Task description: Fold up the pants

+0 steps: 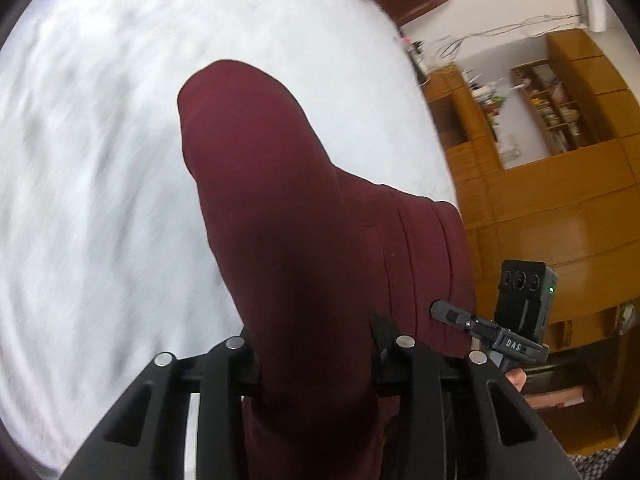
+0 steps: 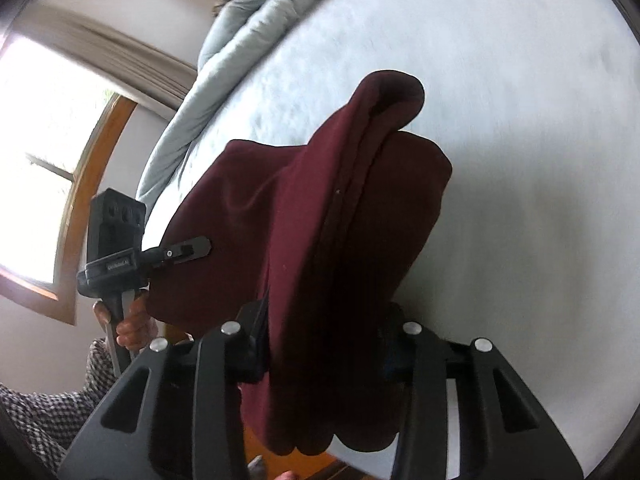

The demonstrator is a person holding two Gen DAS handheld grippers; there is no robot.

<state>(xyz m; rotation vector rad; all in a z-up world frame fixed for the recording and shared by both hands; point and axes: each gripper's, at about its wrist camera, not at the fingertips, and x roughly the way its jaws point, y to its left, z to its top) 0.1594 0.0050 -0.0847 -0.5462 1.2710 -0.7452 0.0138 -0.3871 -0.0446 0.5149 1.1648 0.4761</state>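
Dark red pants (image 1: 280,200) hang lifted above a white bed sheet (image 1: 100,160), with a folded end pointing away from me. My left gripper (image 1: 316,360) is shut on the cloth, which bunches thickly between its fingers. In the right wrist view the same pants (image 2: 320,208) drape in layered folds, and my right gripper (image 2: 324,344) is shut on them close to the camera. Each gripper shows in the other's view: the right one (image 1: 452,314) at the pants' right edge, the left one (image 2: 192,250) at their left edge. The pads themselves are hidden by cloth.
The white sheet (image 2: 520,120) spreads wide under the pants. A pale blue-grey duvet (image 2: 240,40) is heaped along the bed's far side. Wooden cupboards and shelves (image 1: 540,200) stand beyond the bed. A window (image 2: 40,140) and a hand (image 2: 132,324) with a checked sleeve are at left.
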